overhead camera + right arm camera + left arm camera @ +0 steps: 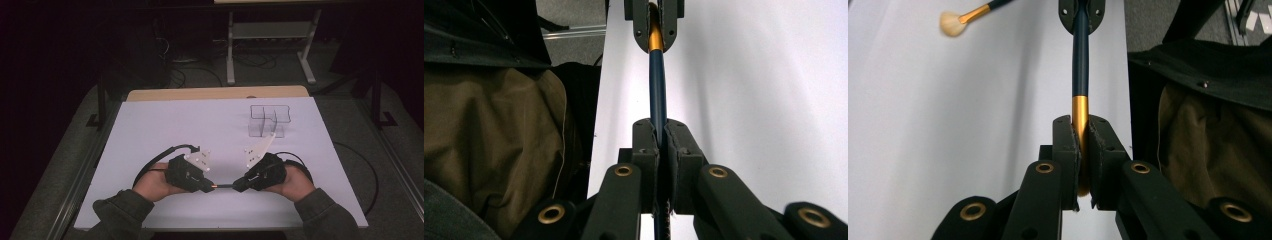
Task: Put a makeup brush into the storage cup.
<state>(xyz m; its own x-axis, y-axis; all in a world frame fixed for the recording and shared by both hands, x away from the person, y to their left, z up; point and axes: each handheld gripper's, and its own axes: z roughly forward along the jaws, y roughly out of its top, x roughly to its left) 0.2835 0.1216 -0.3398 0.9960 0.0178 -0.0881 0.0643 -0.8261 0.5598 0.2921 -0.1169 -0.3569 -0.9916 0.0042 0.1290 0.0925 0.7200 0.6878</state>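
Between the two grippers: a brush (225, 186) is hanging level just above the white sheet (165, 130), near the sheet's front edge, held at both ends.
Writing: no brand, label or lettering is showing clearly enough to read on the brush, the grippers or the sheet.
Brush: its handle is dark blue with a gold band (1080, 111) at one end; the bristle end is sitting hidden between the left gripper's pads.
Left gripper (210, 186): its jaws are closing tight on the gold band of the brush, pads pressing both sides, as the left gripper view is showing.
Right gripper (236, 186): its jaws are clamping shut on the blue handle (657, 85), which is running straight out from the pads to the other gripper.
Hands: a left hand (152, 182) and a right hand (295, 181), sleeves in dark cloth, are coming in from the sheet's front edge.
Second brush (965, 18): it is lying flat on the sheet, pale bristles fanned, well apart from the held brush.
Clear box (270, 120): a see-through divided holder is standing on the sheet's far right part, beyond the right gripper.
Surface: the sheet is covering a wooden table (215, 93), whose bare edge is showing along the sheet's far side.
Room: dim grey floor is surrounding the table; cables (190, 75) and a pale metal frame (270, 45) are sitting beyond the sheet's far side.
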